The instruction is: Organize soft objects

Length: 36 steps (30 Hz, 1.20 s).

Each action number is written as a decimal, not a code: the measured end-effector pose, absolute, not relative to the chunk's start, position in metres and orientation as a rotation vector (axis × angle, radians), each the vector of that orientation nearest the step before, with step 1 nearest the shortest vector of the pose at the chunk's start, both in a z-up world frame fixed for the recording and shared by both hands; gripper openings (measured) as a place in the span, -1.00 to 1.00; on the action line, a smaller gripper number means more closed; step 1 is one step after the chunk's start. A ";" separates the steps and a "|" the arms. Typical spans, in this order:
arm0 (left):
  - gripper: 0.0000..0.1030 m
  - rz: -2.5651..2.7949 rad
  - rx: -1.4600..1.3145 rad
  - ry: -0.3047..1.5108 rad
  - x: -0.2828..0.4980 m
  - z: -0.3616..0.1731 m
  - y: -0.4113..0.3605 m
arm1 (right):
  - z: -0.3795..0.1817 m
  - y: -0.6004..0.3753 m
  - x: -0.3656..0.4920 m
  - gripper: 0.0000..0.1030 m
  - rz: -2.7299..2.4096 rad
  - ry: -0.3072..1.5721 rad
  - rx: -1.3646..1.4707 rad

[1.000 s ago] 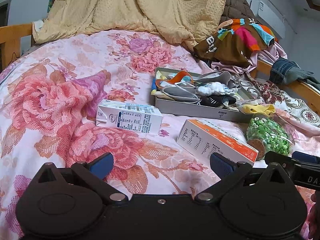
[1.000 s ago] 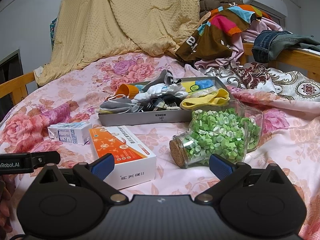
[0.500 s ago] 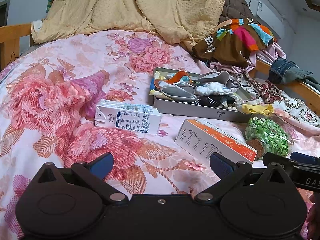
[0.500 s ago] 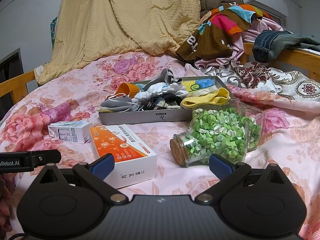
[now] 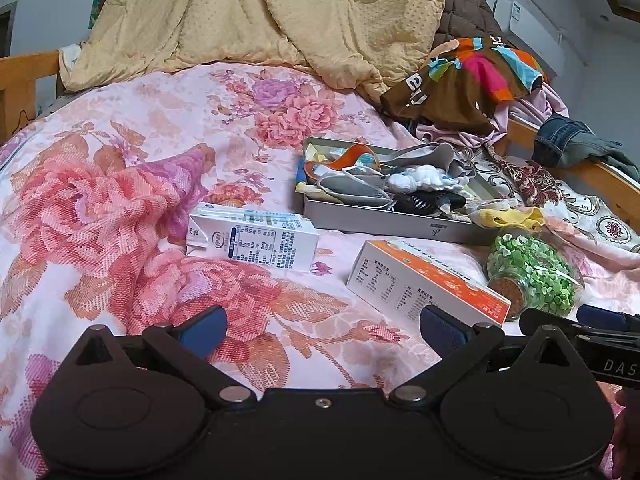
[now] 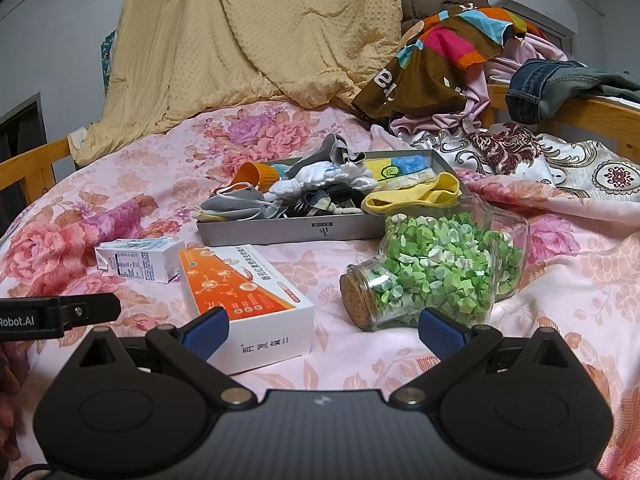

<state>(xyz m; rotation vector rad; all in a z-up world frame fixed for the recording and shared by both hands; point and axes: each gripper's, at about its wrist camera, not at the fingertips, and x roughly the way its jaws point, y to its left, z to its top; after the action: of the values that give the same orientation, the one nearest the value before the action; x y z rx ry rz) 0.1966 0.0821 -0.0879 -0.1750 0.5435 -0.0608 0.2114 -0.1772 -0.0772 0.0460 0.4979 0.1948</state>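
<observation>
While both grippers hover low over floral bedspread [image 5: 120, 200], left gripper [image 5: 322, 326] jaws released, empty; right gripper [image 6: 323, 326] jaws released, empty. Landmark: grey tray [image 6: 280, 230] mid-bed. Soft objects (face masks [image 6: 236, 204], white sock [image 6: 320, 178], yellow cloth [image 6: 416, 194]) heaped in tray, yellow cloth draped over its rim. Milk carton [image 5: 252, 240], orange box [image 6: 240, 296], jar of green paper stars [image 6: 436, 272] lie near tray's front wall.

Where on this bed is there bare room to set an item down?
Free: the floral sheet left of the tray, beyond the carton; also right of the jar. Crowded: between tray, orange box and jar.
</observation>
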 end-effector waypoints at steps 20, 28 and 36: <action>0.98 -0.081 -0.134 0.538 0.198 -0.085 0.079 | -0.079 -0.177 0.212 0.99 0.198 0.504 0.049; 0.98 -0.104 -0.127 0.529 0.196 -0.084 0.076 | -0.079 -0.177 0.212 0.99 0.200 0.504 0.047; 0.98 -0.109 -0.126 0.533 0.196 -0.085 0.076 | -0.080 -0.176 0.212 0.99 0.201 0.505 0.046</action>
<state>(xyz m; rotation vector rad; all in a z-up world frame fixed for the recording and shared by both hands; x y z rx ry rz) 0.1955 0.0764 -0.0846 -0.1263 0.5331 -0.1087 0.2118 -0.1758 -0.0803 0.0462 0.5054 0.2007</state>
